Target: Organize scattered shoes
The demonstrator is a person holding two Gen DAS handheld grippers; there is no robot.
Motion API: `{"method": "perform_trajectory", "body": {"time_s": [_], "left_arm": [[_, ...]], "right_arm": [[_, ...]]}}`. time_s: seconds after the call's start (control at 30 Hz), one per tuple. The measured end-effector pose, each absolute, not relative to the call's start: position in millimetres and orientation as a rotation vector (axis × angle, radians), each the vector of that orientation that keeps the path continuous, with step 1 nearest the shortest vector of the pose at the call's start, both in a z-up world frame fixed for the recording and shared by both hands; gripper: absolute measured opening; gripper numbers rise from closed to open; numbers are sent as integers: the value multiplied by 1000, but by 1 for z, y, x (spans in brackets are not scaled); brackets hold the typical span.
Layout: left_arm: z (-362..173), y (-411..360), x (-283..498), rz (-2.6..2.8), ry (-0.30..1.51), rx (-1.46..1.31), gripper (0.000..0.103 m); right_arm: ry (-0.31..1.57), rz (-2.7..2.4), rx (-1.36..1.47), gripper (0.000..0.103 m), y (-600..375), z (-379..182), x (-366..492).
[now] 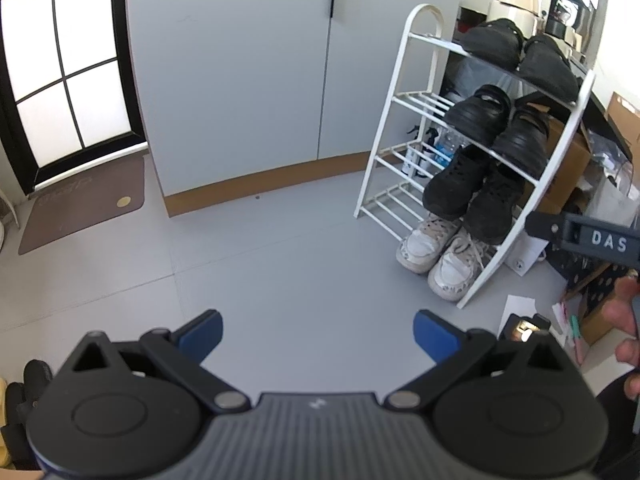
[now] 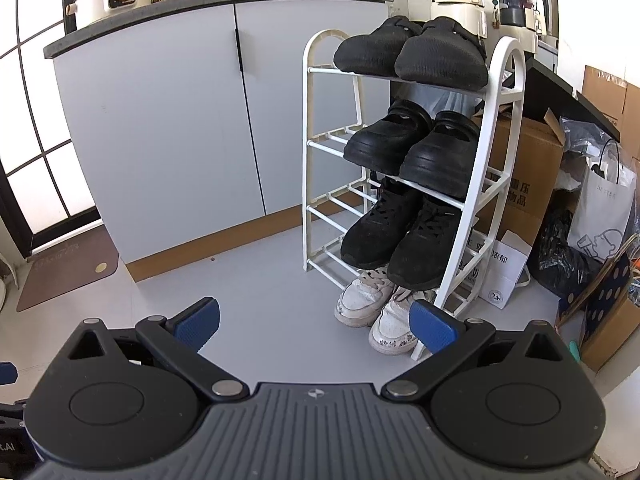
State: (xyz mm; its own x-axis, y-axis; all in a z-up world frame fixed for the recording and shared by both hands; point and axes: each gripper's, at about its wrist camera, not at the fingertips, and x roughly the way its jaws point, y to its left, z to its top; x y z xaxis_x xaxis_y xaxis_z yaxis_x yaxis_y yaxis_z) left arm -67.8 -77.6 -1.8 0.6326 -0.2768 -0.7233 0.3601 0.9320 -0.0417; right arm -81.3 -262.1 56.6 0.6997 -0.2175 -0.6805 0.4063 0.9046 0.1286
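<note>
Right wrist view: the right tool (image 2: pixel 314 326) has its fingers wide apart and holds nothing. So does the left tool (image 1: pixel 318 338). Black shoes (image 2: pixel 412 56) sit on the white rack (image 2: pixel 502 92); white shoes (image 2: pixel 364 300) sit at the bottom.

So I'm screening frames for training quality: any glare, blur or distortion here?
Left wrist view: glass door blown out white, cabinet edges bowed by the fisheye, hand at the right edge soft. Right wrist view: shoe rack sharp and evenly lit, window overexposed, corners vignetted black.
</note>
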Motion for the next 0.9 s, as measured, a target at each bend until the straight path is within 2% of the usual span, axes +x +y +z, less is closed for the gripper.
{"method": "perform_trajectory", "body": {"time_s": [0.9], "left_arm": [[-4,-78,-67,-346,821,129,103]], "right_arm": [[737,-318,265,103,-256,54,-80]]}}
